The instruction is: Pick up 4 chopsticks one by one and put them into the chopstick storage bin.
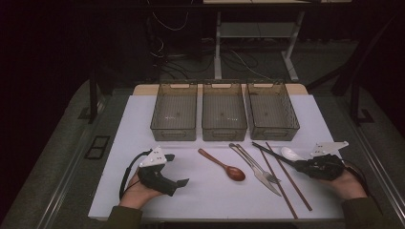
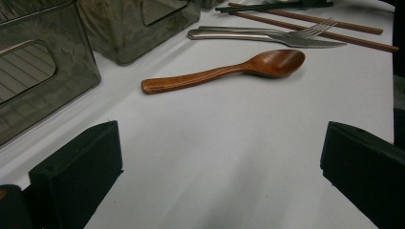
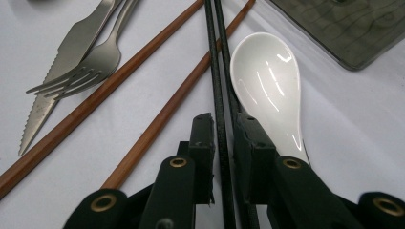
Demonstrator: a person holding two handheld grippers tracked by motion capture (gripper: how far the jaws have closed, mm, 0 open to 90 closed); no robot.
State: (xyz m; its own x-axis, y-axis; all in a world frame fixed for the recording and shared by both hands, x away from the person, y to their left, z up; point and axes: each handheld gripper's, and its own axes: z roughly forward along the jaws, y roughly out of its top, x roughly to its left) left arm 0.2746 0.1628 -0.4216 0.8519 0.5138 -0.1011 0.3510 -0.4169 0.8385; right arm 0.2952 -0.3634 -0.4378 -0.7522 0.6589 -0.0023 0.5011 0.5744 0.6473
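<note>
My right gripper (image 1: 300, 165) (image 3: 223, 121) lies low at the right of the white mat, shut on a pair of black chopsticks (image 1: 272, 153) (image 3: 213, 47) that run forward between its jaws. A white ceramic spoon (image 1: 290, 153) (image 3: 267, 81) lies just beside the chopsticks, partly under the right-hand jaw. My left gripper (image 1: 177, 169) (image 2: 219, 176) rests at the left of the mat, open, with bare mat between its jaws. A wooden spoon (image 1: 224, 166) (image 2: 224, 71) lies ahead of it.
Two brown chopsticks (image 1: 286, 183) (image 3: 157, 121) lie slanted under the black pair. A metal fork (image 3: 95, 62) and knife (image 1: 260, 171) (image 3: 57, 62) lie left of them. Three smoky plastic bins (image 1: 174, 131) (image 1: 224, 131) (image 1: 273, 131) stand in a row at the mat's (image 1: 138, 124) far edge.
</note>
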